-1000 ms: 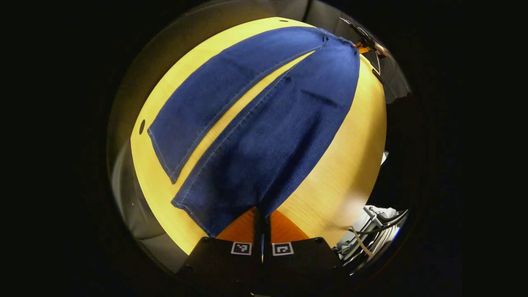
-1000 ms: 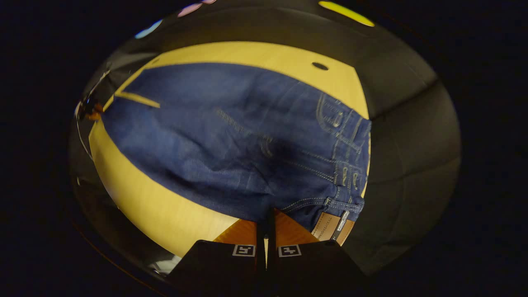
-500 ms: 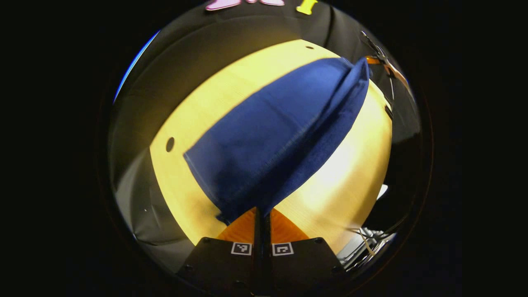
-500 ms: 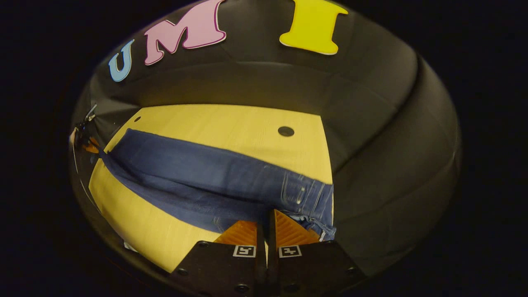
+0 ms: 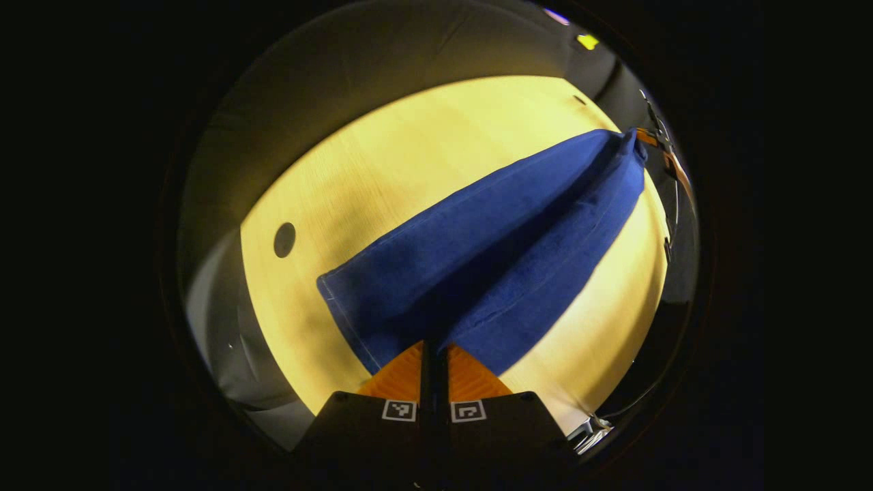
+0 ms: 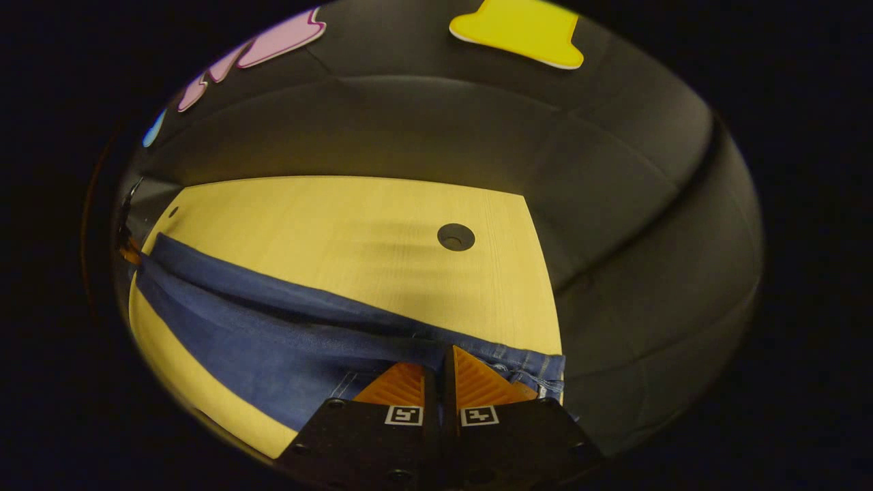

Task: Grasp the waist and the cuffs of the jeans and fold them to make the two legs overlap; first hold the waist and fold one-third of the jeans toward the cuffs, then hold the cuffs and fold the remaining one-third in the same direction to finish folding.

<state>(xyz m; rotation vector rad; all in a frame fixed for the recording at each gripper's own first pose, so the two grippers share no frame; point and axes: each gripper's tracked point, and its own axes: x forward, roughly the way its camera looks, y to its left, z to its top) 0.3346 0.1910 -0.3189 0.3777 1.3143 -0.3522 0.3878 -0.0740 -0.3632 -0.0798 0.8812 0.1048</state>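
Left tool (image 5: 434,346) is clenched on the cuff end of the jeans (image 5: 491,252); right tool (image 6: 438,354) is clenched on the waist end, stitching and belt loops showing just beside its tips. From the left tool the denim runs away up and to the right, long axis straight toward the other tool, seen small at the far end w/ the waist bunched at it. From the right tool it runs off to the left the same way. So the jeans hang stretched between the 2 tools, long fold edge low over the bench (image 6: 341,218), legs looking near enough overlapped, tho I can't tell if the edges line up.

My read: the lengthwise fold is about done and wants laying flat. Next the waist goes 1/3 toward the cuffs, so the right tool is the nearer one and travels along that axis. Plenty of bare bench beyond the jeans, 1 round hole (image 6: 455,236) in it; near edge is close under both tools.
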